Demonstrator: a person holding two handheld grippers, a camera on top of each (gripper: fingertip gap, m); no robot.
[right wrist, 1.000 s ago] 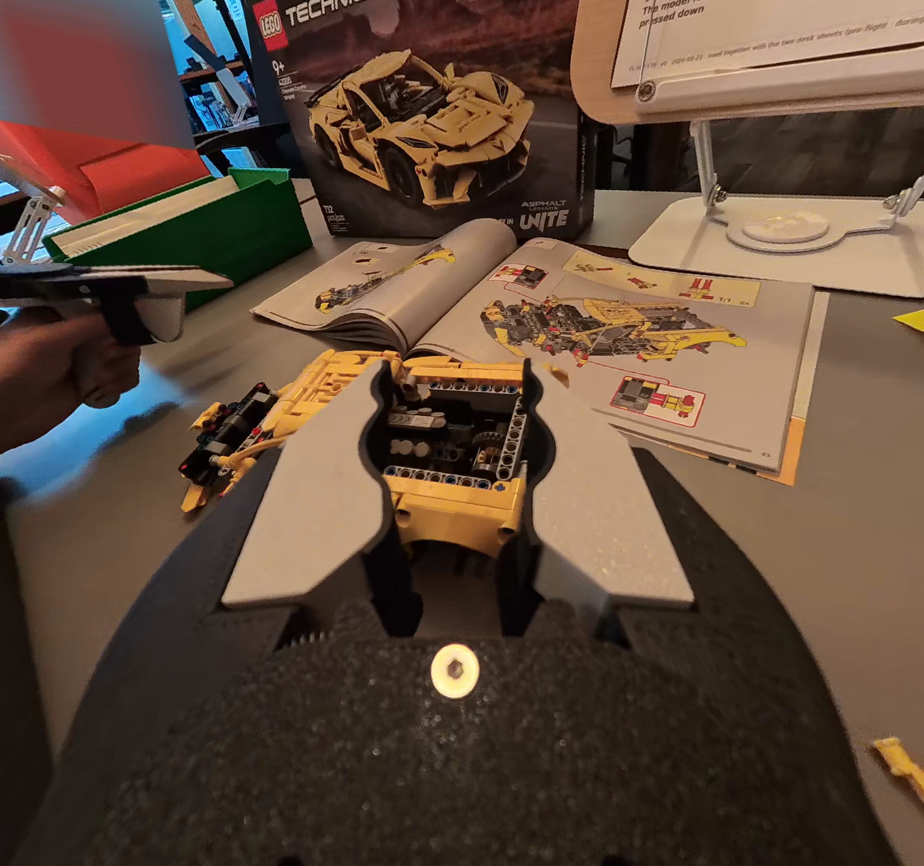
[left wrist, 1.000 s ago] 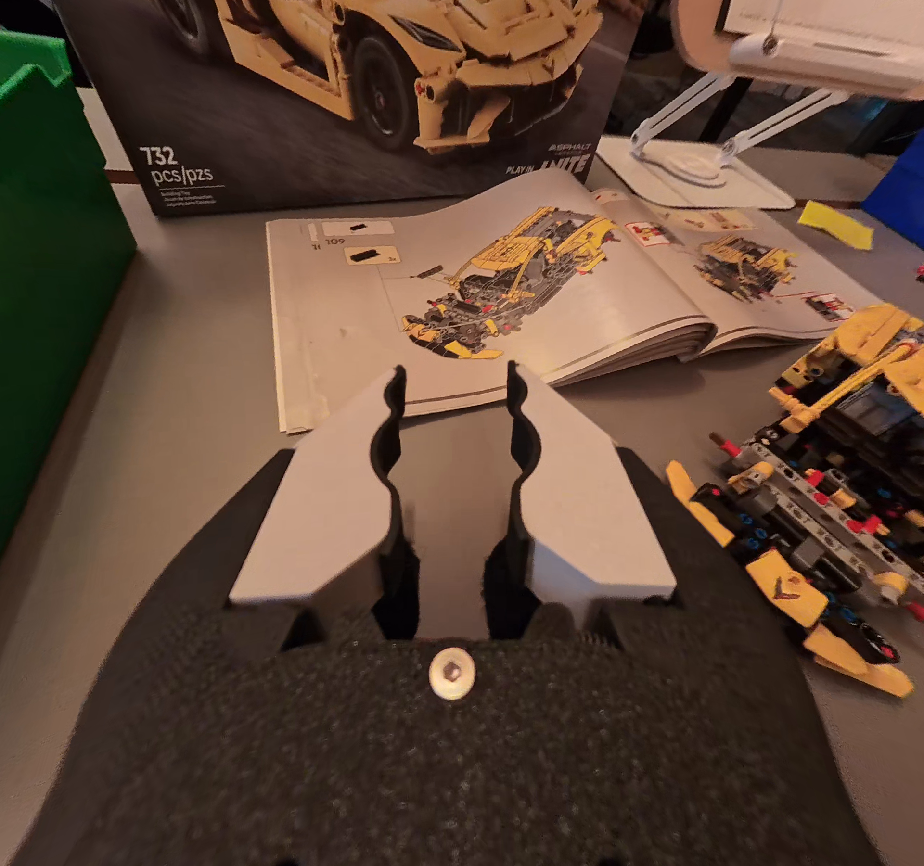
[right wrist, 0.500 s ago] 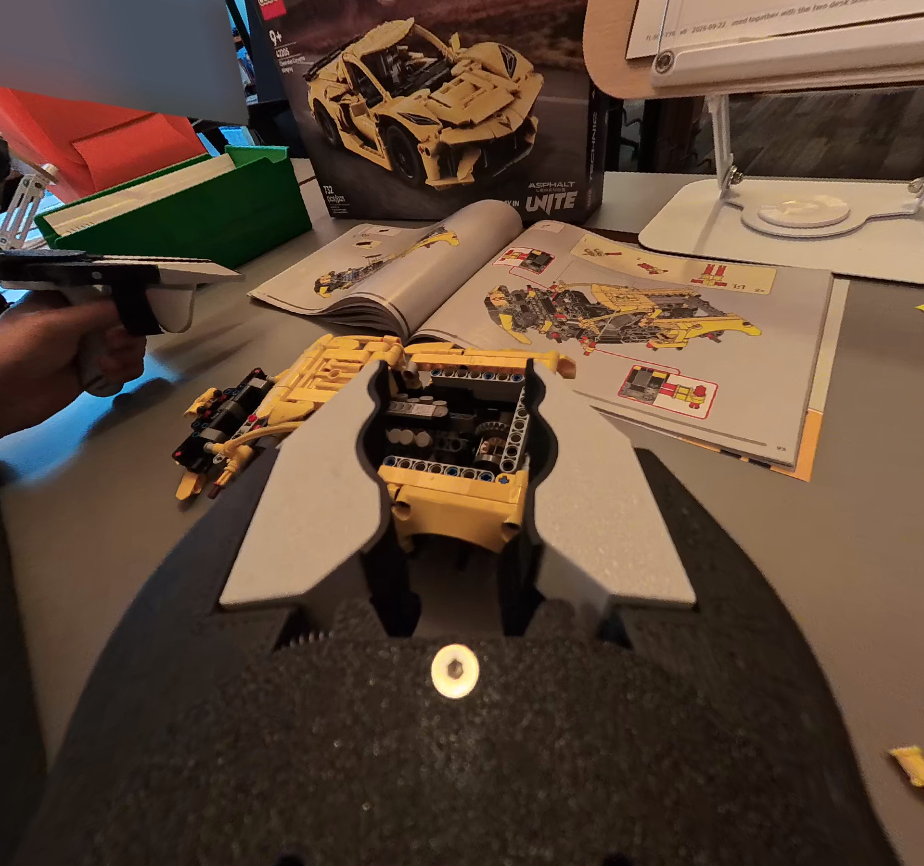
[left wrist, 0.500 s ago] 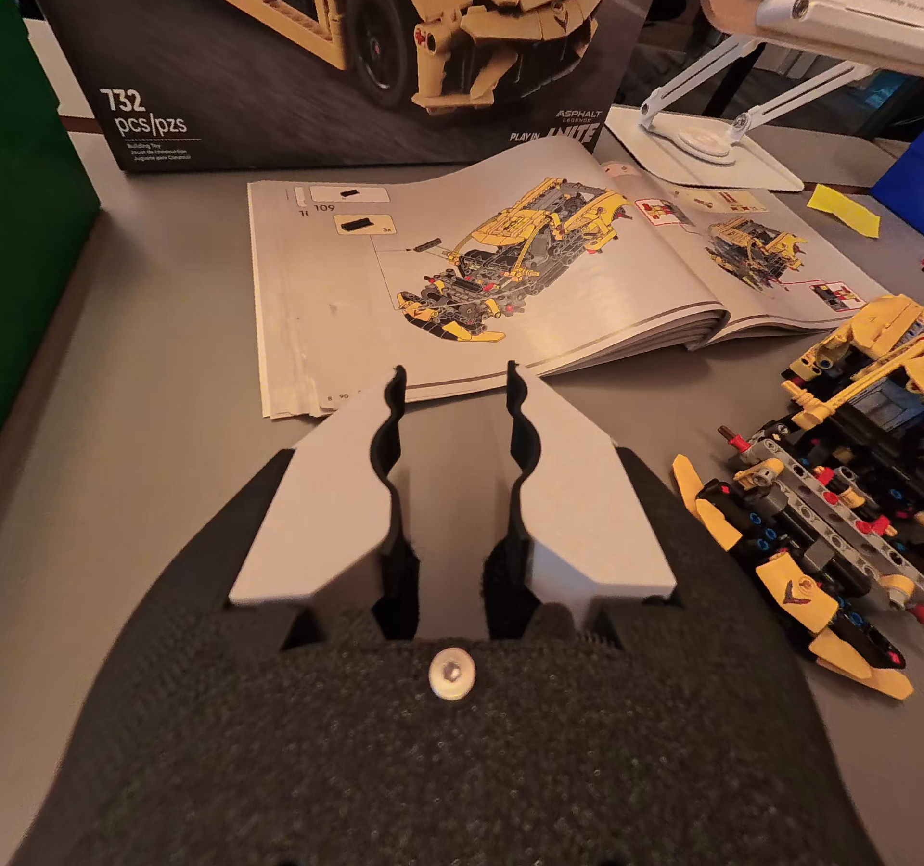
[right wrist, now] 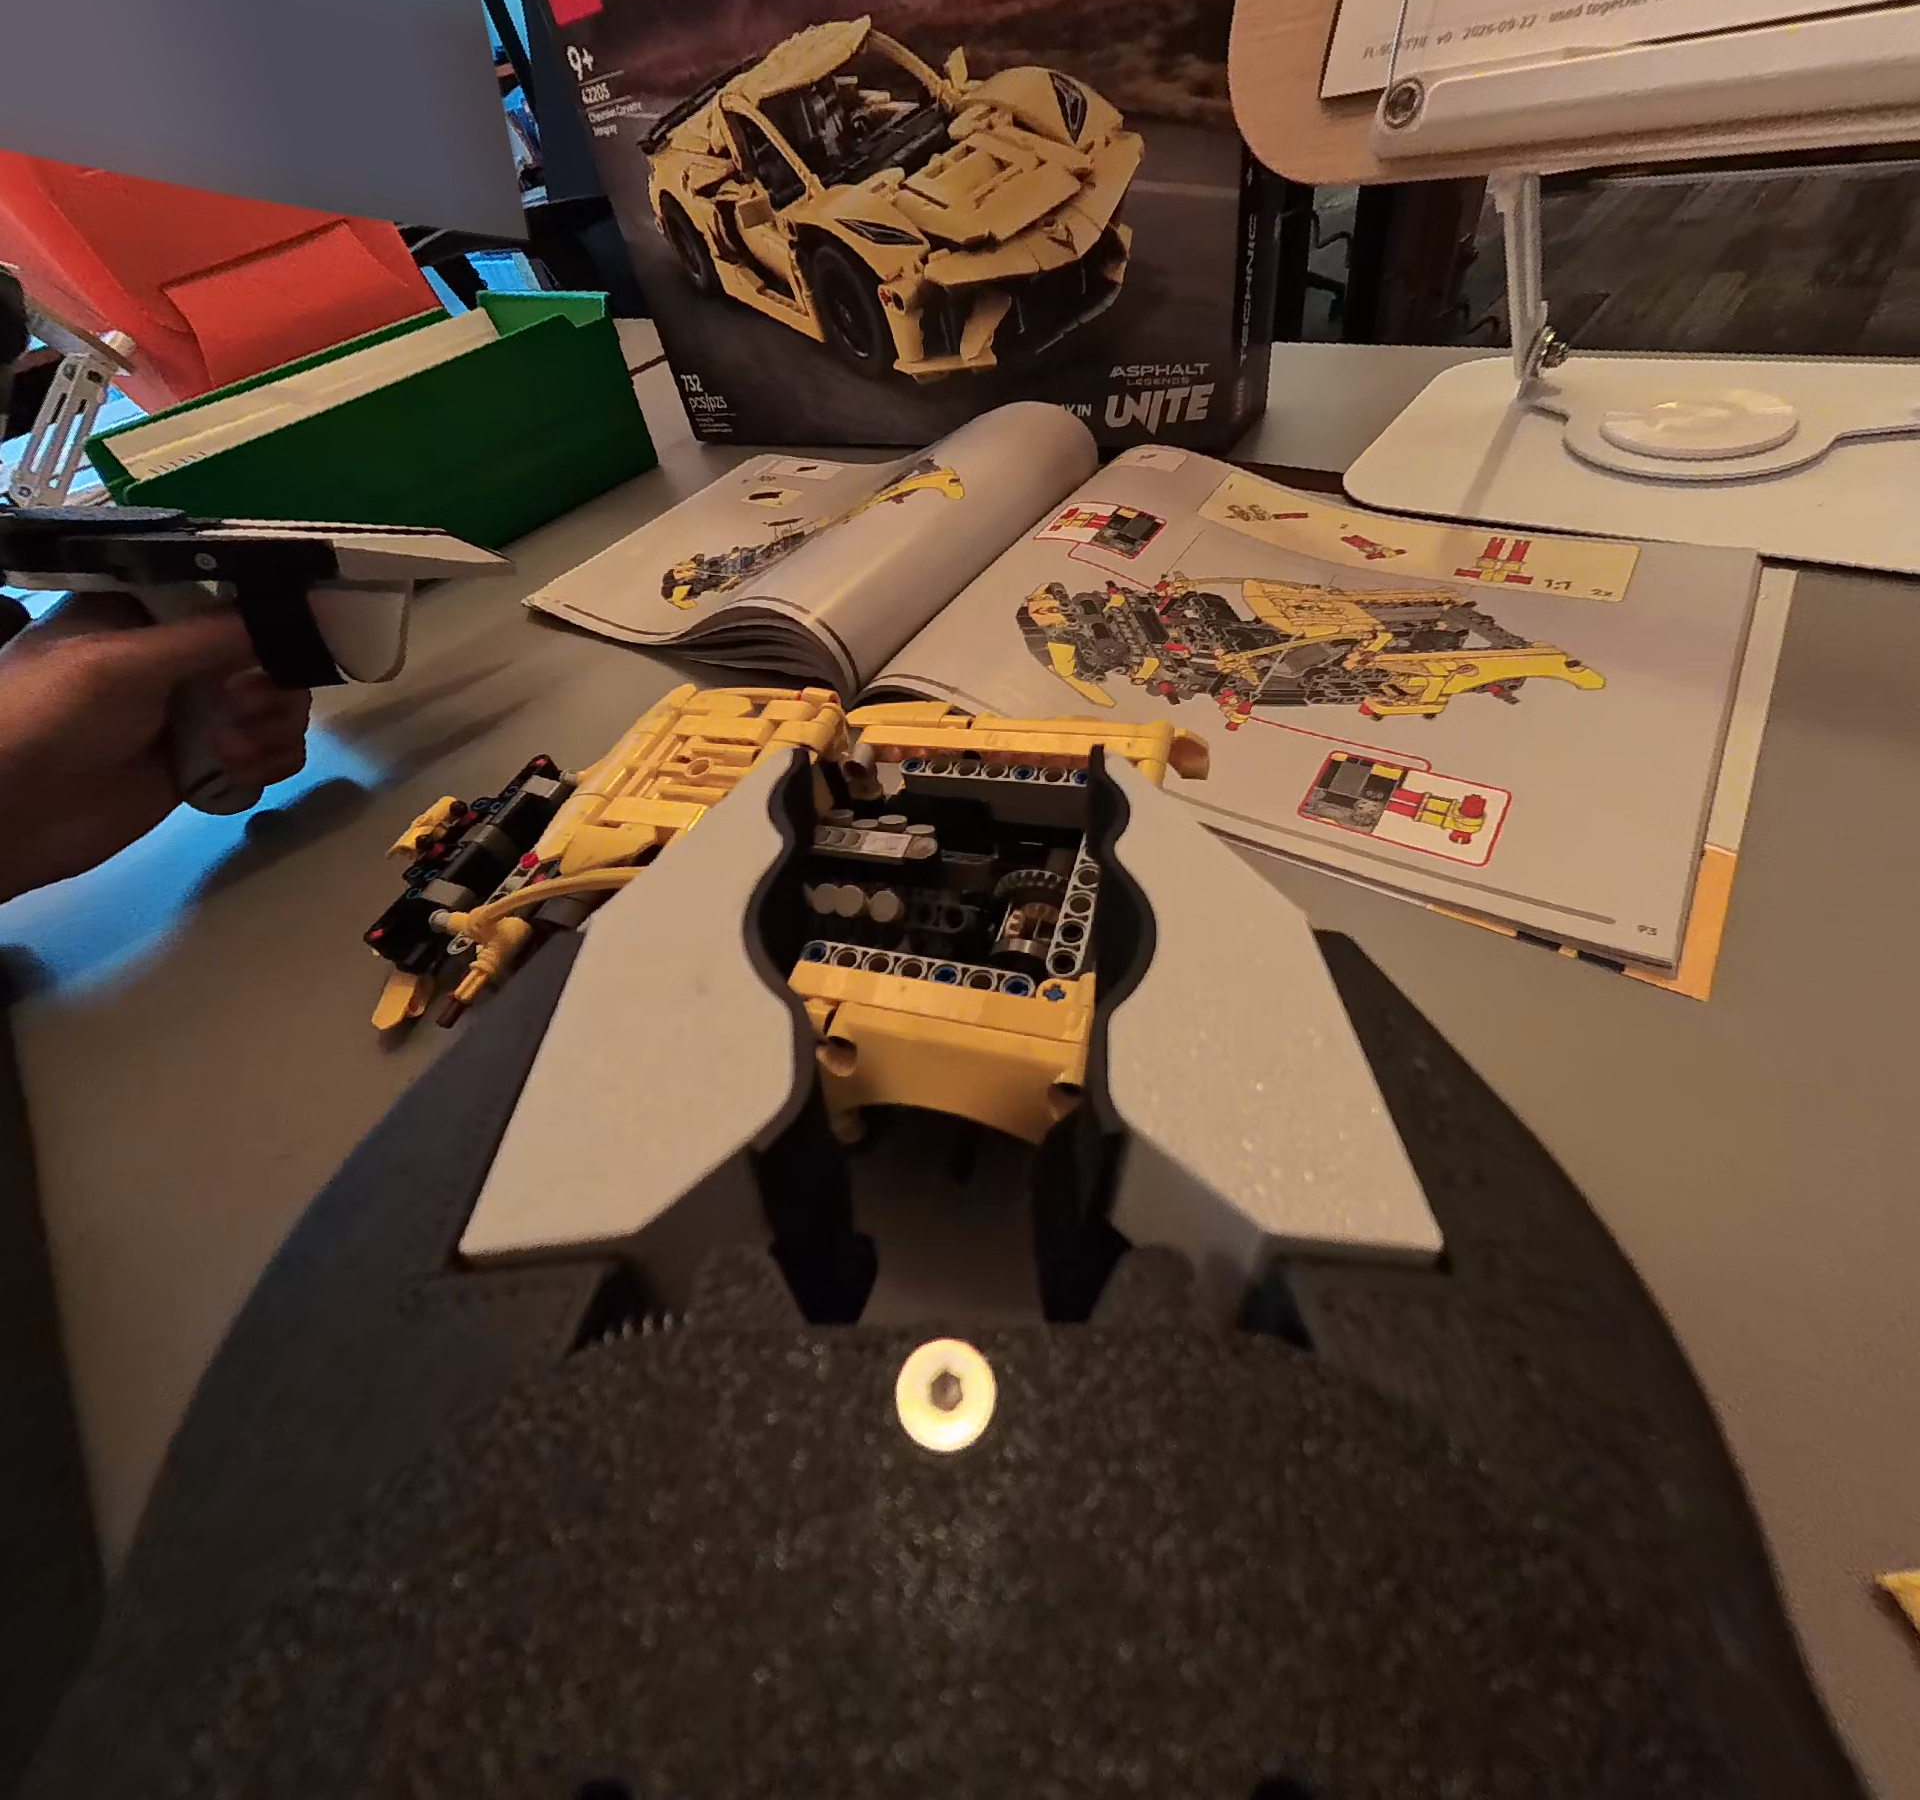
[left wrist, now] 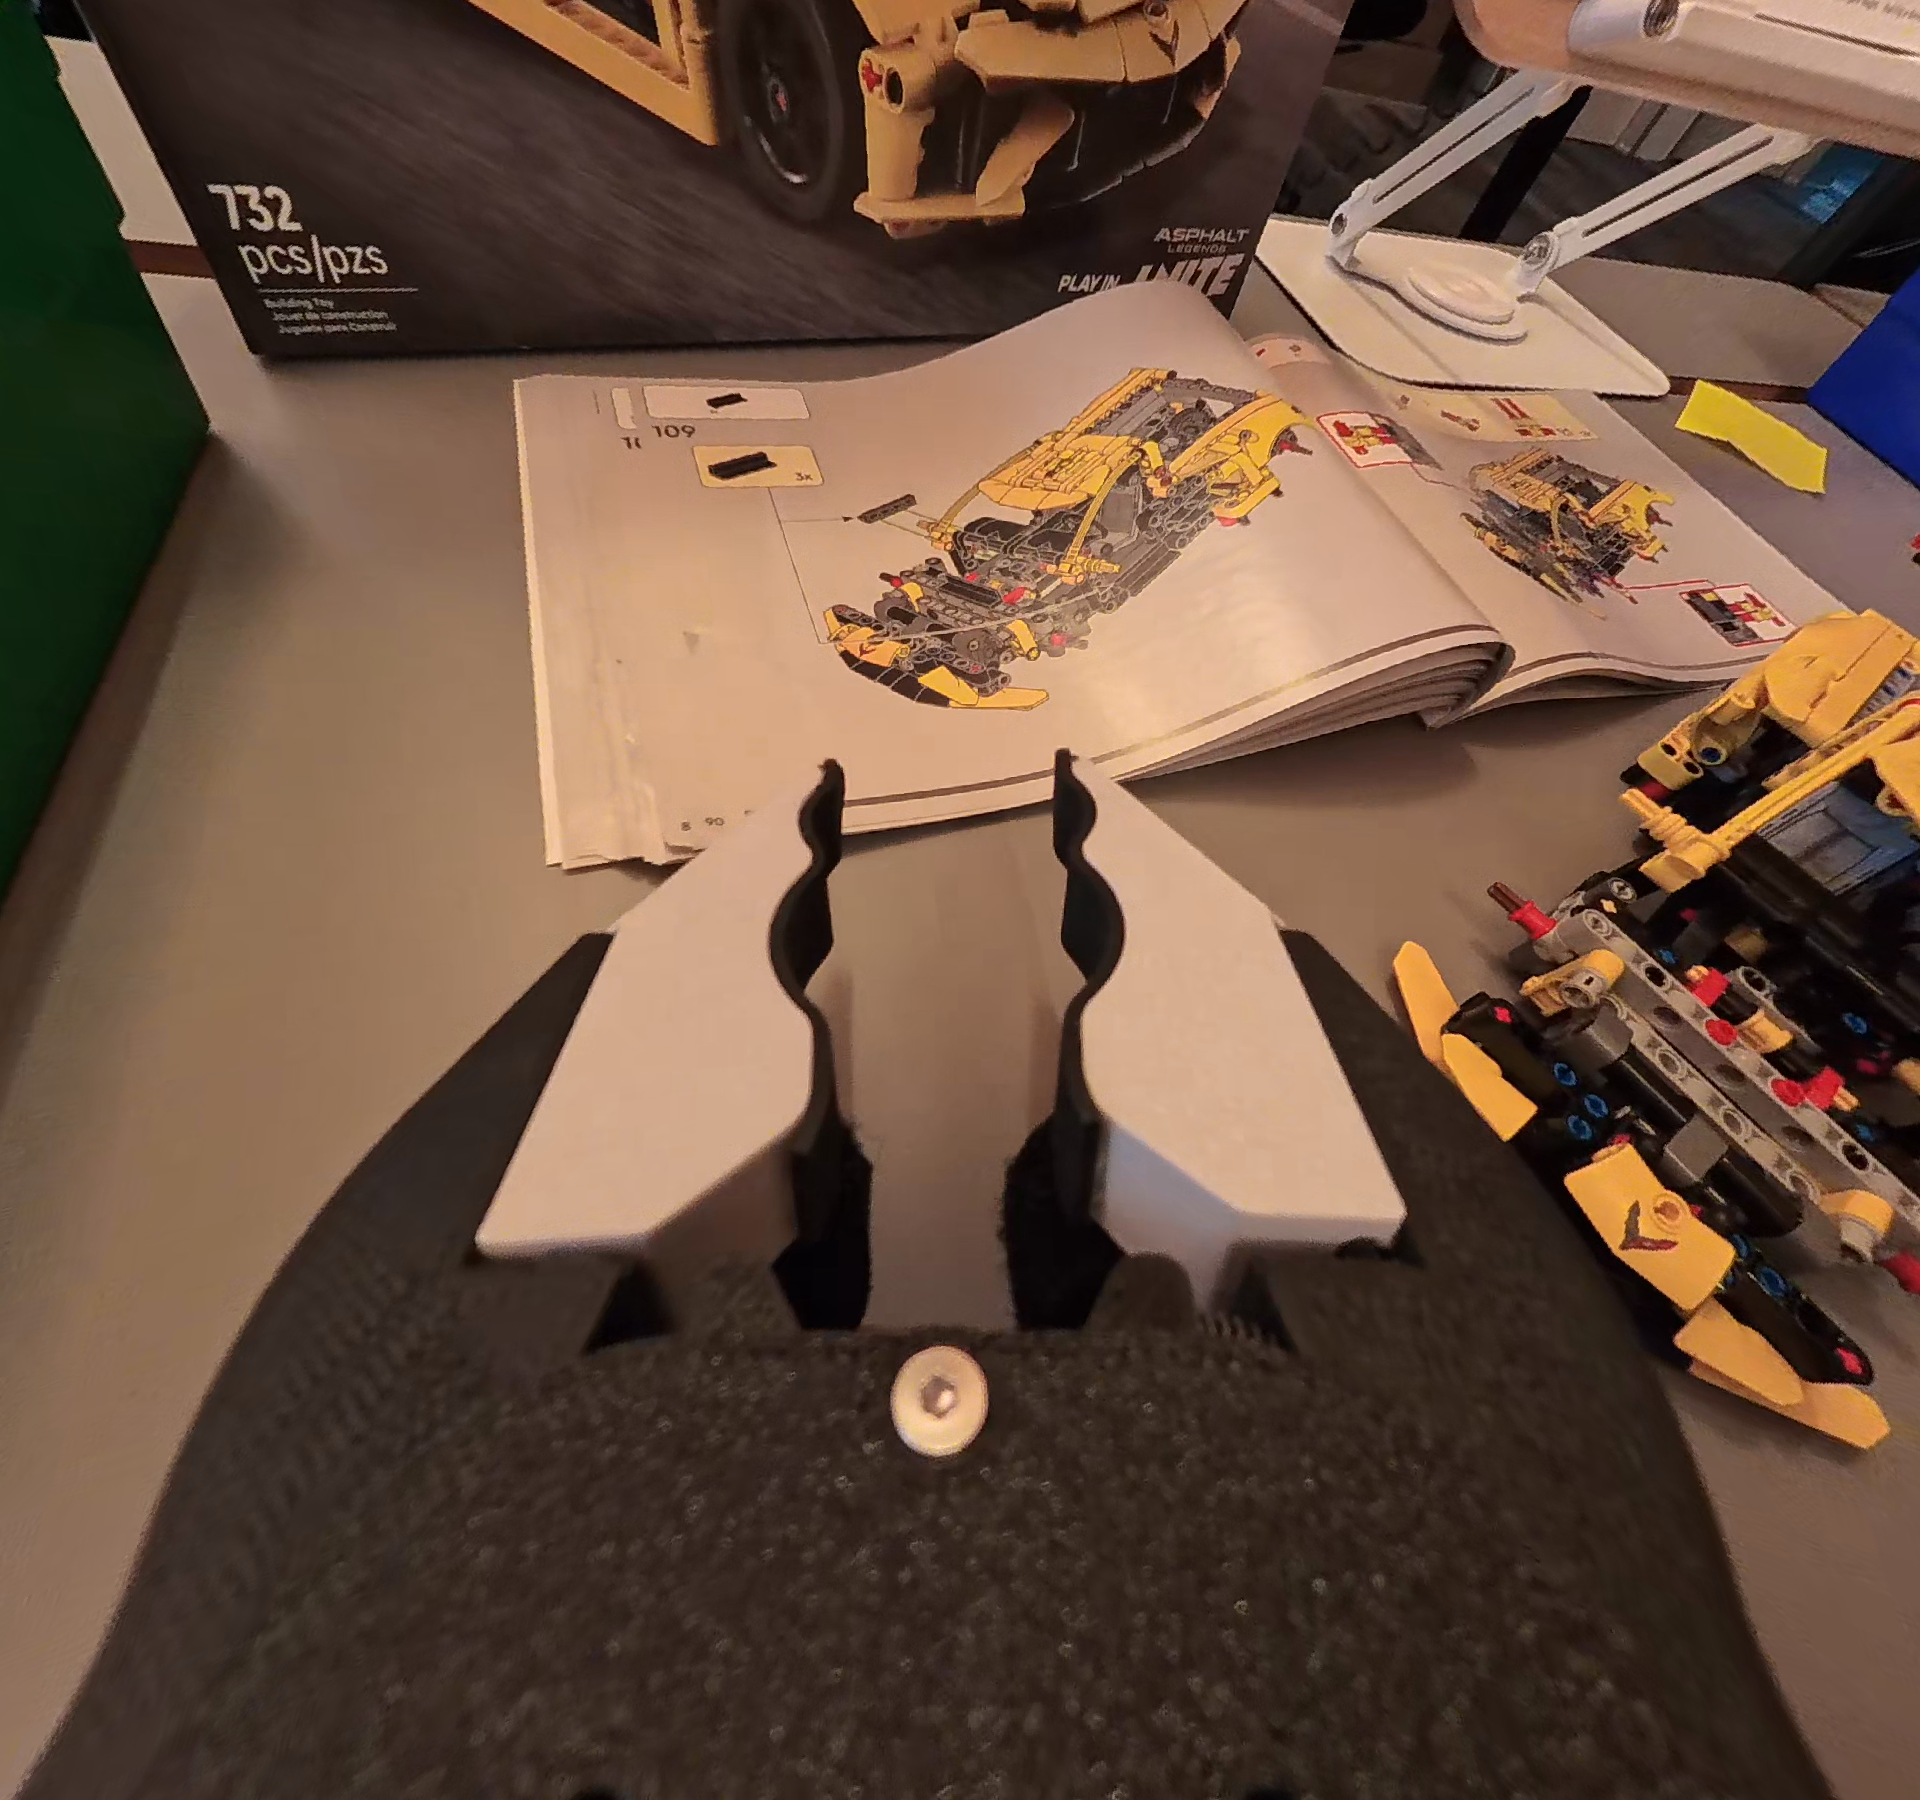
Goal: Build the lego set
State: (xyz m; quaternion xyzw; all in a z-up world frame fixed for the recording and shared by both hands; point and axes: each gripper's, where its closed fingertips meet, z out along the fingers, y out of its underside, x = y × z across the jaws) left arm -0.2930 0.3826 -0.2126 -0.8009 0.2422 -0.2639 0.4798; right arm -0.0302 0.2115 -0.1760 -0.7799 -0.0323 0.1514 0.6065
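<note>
Sitting on the grey table [right wrist: 1766,1075] just in front of the open instruction booklet [right wrist: 1299,711], the half-built yellow car model [right wrist: 935,919] has its rear between the fingers of the right gripper [right wrist: 945,784], though whether they press on it I cannot tell. Over the last second the left gripper [left wrist: 940,784], open and empty, has drifted forward toward the booklet, model at its right. That reads as checking the next step; no piece is in hand yet.
</note>
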